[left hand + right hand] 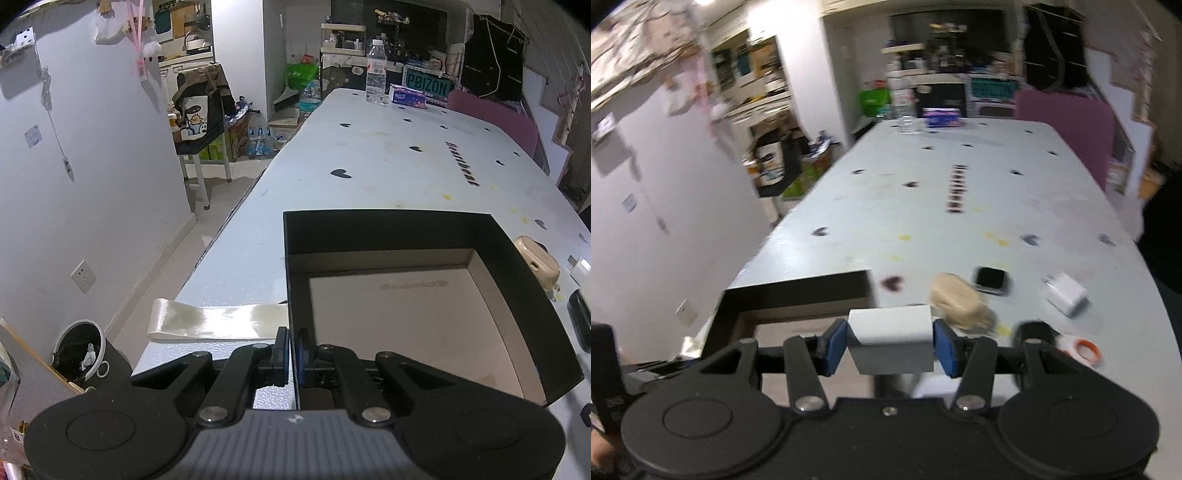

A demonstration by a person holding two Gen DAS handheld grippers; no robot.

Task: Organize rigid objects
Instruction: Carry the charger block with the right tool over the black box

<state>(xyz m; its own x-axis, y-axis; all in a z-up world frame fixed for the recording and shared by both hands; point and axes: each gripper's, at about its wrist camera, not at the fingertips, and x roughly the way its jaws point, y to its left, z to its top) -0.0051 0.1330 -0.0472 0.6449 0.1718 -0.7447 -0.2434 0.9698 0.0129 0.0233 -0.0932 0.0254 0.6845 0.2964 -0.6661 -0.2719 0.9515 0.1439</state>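
An open black box (388, 229) with a brown inside sits on the white table (369, 158). My left gripper (293, 356) is shut on the box's near-left wall, one pad on each side. In the right wrist view my right gripper (891, 345) is shut on a small white block (892, 341), held above the table just right of the black box (798, 291). The right view is blurred. Beyond the block lie a beige case (958, 301), a black square item (991, 280) and a white charger (1063, 293).
A cream ribbon (218, 319) lies left of the box at the table's edge. The beige case (537, 258) and white charger (581, 269) sit right of it. A water bottle (376, 72) and a tissue pack (408, 98) stand at the far end. An orange-and-white ring (1084, 349) lies near right.
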